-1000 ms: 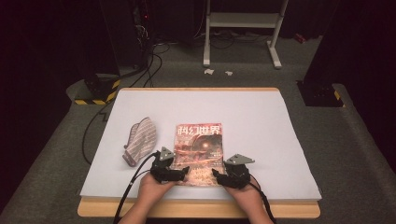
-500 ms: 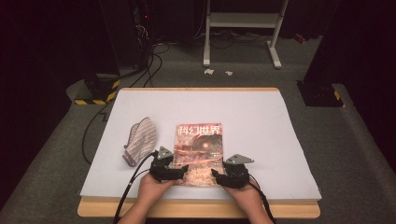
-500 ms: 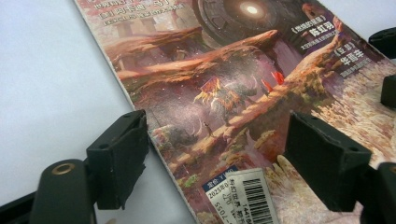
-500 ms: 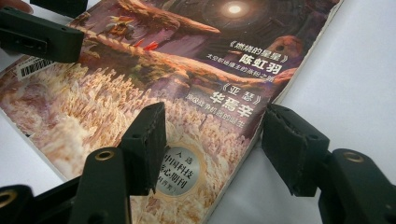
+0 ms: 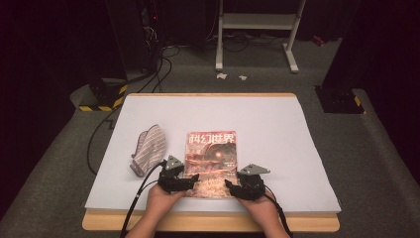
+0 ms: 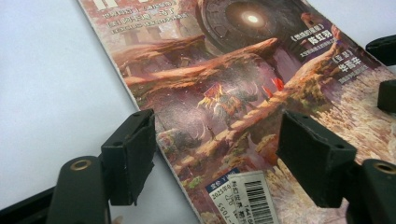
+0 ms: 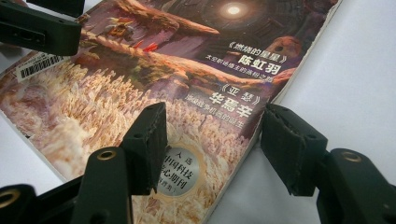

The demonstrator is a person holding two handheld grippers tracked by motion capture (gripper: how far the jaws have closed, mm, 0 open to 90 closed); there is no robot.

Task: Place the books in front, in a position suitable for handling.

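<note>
- Working the magazine as my landmark: it lies flat on the white table, cover up, near the front edge.
- Left gripper sits at the magazine's near-left corner. In the left gripper view its jaws straddle the spine edge, one over the table, one over the cover. They have just been closing a bit, but the pads don't press on anything, so it's open with the edge between them.
- Right gripper sits at the near-right corner. In the right gripper view one jaw hangs over the cover and the other over the table past the page edge. Jaws apart, no pinch.
- My read: I've got both tools at the two near corners so the magazine can be taken evenly, or the cover lifted, without it skewing.
- Mitt lies left of the magazine, just beside the left gripper, untouched.
- Risk as I see it: a flat thin edge on a flat table gives the lower jaw little to get under, so the magazine may slide instead of lifting.
</note>
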